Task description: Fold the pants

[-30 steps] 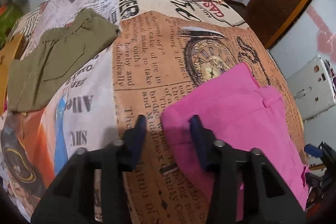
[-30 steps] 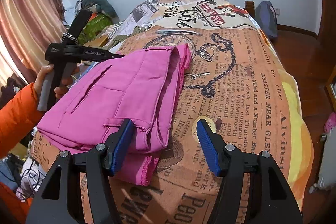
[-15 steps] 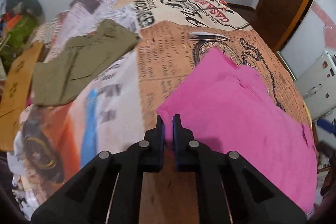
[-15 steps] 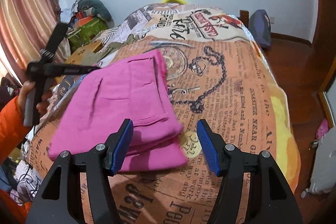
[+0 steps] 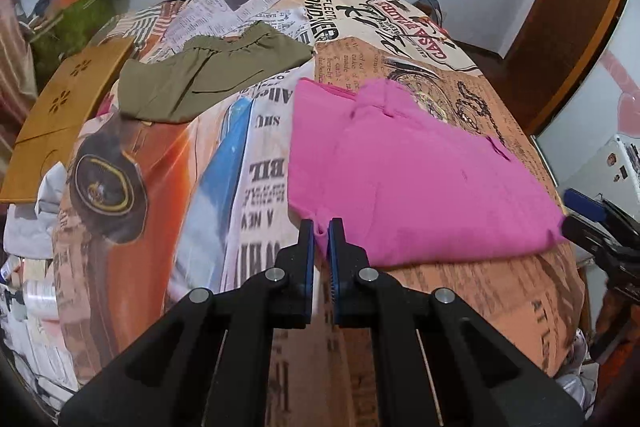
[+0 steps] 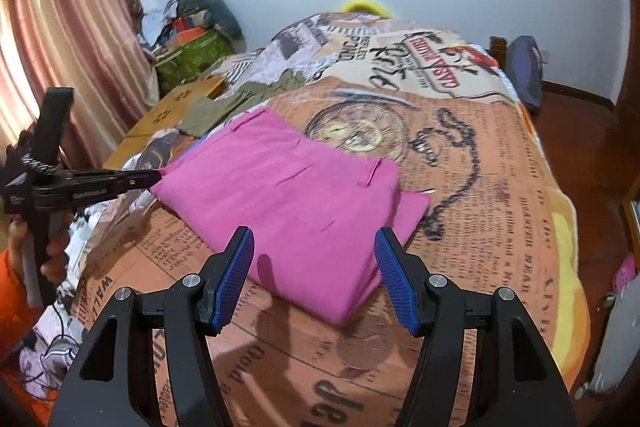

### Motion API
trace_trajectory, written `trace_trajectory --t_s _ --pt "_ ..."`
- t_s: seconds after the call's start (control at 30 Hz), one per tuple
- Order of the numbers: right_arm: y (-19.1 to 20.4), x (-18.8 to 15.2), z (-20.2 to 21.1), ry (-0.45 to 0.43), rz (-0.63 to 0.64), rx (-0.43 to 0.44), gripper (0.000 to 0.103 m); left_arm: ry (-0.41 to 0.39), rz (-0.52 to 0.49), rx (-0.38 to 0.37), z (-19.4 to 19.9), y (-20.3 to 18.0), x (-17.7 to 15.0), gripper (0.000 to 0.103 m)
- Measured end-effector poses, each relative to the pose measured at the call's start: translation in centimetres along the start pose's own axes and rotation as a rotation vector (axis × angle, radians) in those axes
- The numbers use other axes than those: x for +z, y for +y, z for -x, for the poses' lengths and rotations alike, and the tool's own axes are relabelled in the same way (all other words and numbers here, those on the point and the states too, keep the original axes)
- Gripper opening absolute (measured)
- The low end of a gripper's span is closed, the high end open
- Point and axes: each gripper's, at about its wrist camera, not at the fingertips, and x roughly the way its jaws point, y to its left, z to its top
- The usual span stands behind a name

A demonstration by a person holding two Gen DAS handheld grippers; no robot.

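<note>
The folded pink pants (image 5: 408, 179) lie flat on the printed bedspread (image 5: 440, 307). My left gripper (image 5: 322, 229) is shut on their near corner, and a small tuft of pink cloth bulges between the blue pads. In the right wrist view the same left gripper (image 6: 154, 179) pinches the left corner of the pink pants (image 6: 292, 187), held by a hand (image 6: 52, 247) in an orange sleeve. My right gripper (image 6: 314, 241) hovers open just over the pants' near edge, touching nothing. It also shows at the right edge of the left wrist view, right gripper (image 5: 596, 223).
Folded olive pants (image 5: 208, 79) lie farther up the bed on the left. A cardboard box (image 5: 60, 115) stands beside the bed, with bags (image 6: 192, 51) piled by the curtain. A dark bag (image 6: 524, 71) sits on the wooden floor at the far right.
My left gripper closed on the pink pants' corner and pulled them sideways across the bed towards the olive pants. The pants now lie flatter. The right gripper stayed open and drew back slightly.
</note>
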Motion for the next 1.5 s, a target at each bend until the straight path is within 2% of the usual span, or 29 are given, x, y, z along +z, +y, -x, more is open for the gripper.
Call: trace_trajectory --t_s 0.13,0.3,0.47,0.6,0.73,0.87,1.0,1.1,1.17,1.4,1.5 --pt "0.6 -0.2 -1.4 0.01 0.022 -0.004 0.058 -0.015 0.003 0.023 0.9 0.3 -1.2 0.007" --pt "-0.1 -0.5 -2.7 0.037 -0.003 -0.003 0.057 0.027 0.017 0.061 0.4 1.7 -2.4 0.004" --pt "-1.5 0.1 -2.7 0.048 -0.042 -0.015 0.057 0.008 -0.036 0.072 1.3 1.5 -1.8 0.004" --pt "-1.4 1.5 -1.8 0.02 -0.047 -0.01 0.057 -0.031 -0.097 0.02 2.4 -0.2 0.5 0.004" --pt "-0.5 3.4 -1.7 -0.018 -0.019 0.017 0.057 -0.056 -0.179 -0.019 1.9 -3.0 3.4 0.004" --pt "-0.2 4.7 -3.1 -0.016 -0.004 0.045 0.057 -0.029 -0.21 -0.081 -0.2 -5.2 5.7 0.005" --pt "-0.4 5.1 -5.6 0.035 -0.003 0.07 0.057 0.027 -0.257 -0.126 -3.5 -7.0 7.2 0.005" --pt "-0.6 4.8 -7.8 0.103 0.011 0.066 0.057 0.088 -0.274 -0.13 -6.4 -7.5 7.4 0.005" --pt "-0.9 4.5 -8.7 0.139 0.004 0.08 0.057 0.095 -0.285 -0.122 -7.6 -7.5 7.2 0.007" --pt "-1.5 3.8 -7.6 0.144 0.013 0.087 0.057 0.062 -0.311 -0.14 -7.2 -6.8 6.3 0.008" --pt "-1.7 3.2 -6.6 0.14 0.007 0.075 0.057 0.056 -0.314 -0.142 -6.6 -6.3 5.8 0.012"
